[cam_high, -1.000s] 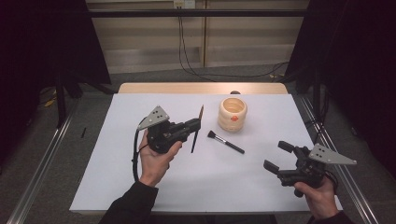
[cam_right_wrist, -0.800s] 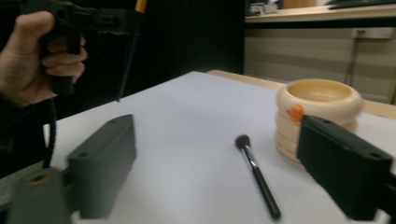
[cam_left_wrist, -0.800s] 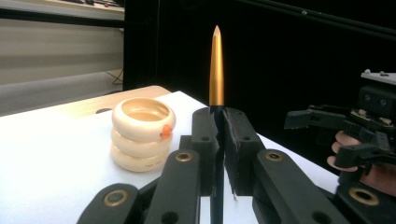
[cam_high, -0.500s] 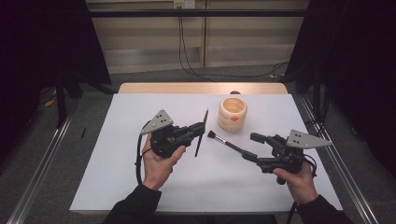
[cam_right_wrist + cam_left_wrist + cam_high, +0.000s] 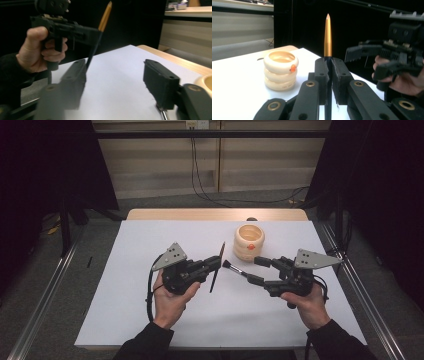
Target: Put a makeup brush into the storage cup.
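Note:
My left gripper (image 5: 217, 263) (image 5: 329, 63) is shut on a thin stick (image 5: 222, 251) (image 5: 327, 37), golden at its pointed upper end and dark below; it stands almost upright over the white mat. A small makeup brush (image 5: 234, 269) lies flat on the mat just right of it, bristles towards the stick. My right gripper (image 5: 255, 270) (image 5: 115, 75) hovers over the brush's handle end with its jaws apart; they have just been closing and press on nothing. A sliver of metal shows under its right jaw. A cream ringed cup (image 5: 248, 241) (image 5: 280, 70) stands behind the brush.
The white mat (image 5: 150, 320) covers a wooden table (image 5: 175, 214). Metal rails (image 5: 372, 310) run along both sides, and cables hang down the back wall. In the right gripper view the hand with the left gripper (image 5: 62, 27) is near, at the upper left.
The right gripper has come in from the mat's right edge towards the middle, over the brush's handle, and its jaws have narrowed. The left gripper and its stick have barely moved.

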`<state>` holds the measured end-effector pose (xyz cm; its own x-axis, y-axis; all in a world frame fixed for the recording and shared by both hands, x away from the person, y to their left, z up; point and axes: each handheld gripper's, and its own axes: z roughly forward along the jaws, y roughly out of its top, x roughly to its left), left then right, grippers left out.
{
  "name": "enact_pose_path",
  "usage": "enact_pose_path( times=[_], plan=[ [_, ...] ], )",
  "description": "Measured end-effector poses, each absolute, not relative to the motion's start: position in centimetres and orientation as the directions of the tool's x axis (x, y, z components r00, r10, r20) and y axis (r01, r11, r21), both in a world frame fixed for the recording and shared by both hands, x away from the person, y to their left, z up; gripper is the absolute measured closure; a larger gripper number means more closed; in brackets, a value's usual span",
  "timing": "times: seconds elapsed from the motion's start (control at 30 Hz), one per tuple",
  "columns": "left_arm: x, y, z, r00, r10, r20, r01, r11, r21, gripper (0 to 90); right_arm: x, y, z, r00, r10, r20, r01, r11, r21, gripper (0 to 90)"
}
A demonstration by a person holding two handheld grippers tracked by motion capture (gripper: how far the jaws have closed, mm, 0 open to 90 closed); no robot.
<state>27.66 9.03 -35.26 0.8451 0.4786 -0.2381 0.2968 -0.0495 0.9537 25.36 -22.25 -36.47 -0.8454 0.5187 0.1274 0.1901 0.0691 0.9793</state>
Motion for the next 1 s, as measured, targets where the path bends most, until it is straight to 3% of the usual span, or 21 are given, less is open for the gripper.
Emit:
enact_pose_path(
  times=[0.57,1.0],
  plan=[
    [26.8,7.7,-35.5,0.861,0.452,-0.232,0.292,-0.065,0.954,83.4,27.4,-20.3,-33.7,-0.871,0.461,0.172,0.200,0.013,0.980,47.1],
    [26.4,7.2,-35.3,0.871,0.448,-0.200,0.266,-0.089,0.960,83.5,28.5,-18.6,-33.3,-0.895,0.386,0.223,0.240,-0.006,0.971,65.9]
  ],
)
